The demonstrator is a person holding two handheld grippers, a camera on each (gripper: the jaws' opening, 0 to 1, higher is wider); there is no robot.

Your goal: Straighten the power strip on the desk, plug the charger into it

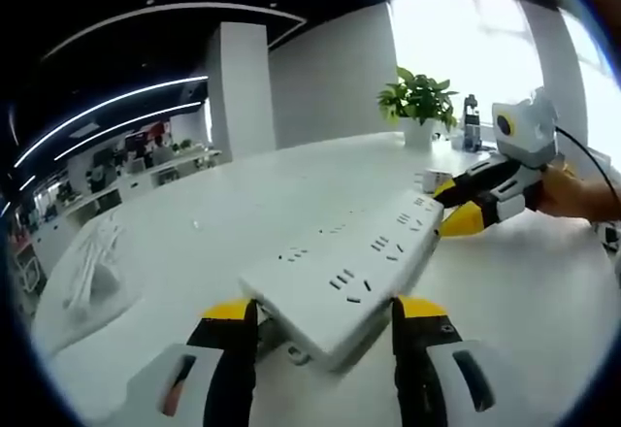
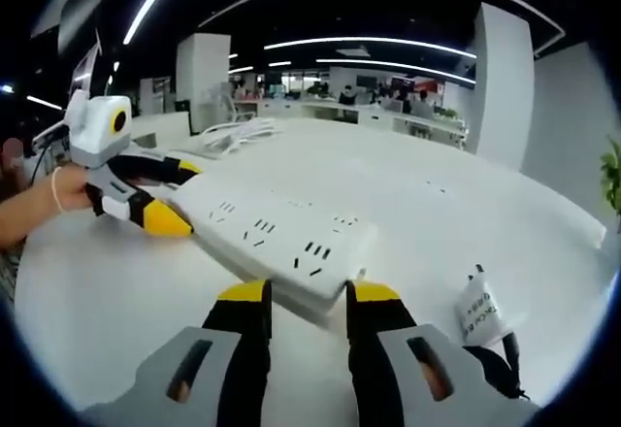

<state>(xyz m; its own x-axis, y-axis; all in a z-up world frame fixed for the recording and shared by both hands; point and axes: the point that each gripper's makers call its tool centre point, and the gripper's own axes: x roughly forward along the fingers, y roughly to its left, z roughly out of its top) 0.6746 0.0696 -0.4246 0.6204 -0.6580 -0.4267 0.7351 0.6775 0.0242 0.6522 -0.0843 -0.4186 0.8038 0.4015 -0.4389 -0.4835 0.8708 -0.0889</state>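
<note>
A long white power strip (image 1: 340, 252) lies slantwise just above the white desk (image 1: 194, 223), held at both ends. My left gripper (image 1: 325, 309) is shut on its near end, yellow-tipped jaws pressing its two long sides. At the far end my right gripper (image 1: 466, 204) comes in from the right, with a hand behind it. In the right gripper view the same strip (image 2: 272, 228) runs away to the left. My right gripper (image 2: 309, 294) is shut on this end and the left gripper (image 2: 160, 204) clamps the other. A white charger (image 2: 480, 312) with a black cable lies on the desk to the right.
A potted plant (image 1: 419, 97) and a dark bottle (image 1: 472, 121) stand at the desk's far edge. A clear bag of white cables (image 1: 92, 272) lies at the left, also seen far back (image 2: 233, 131). A white pillar (image 1: 238, 87) and office desks stand beyond.
</note>
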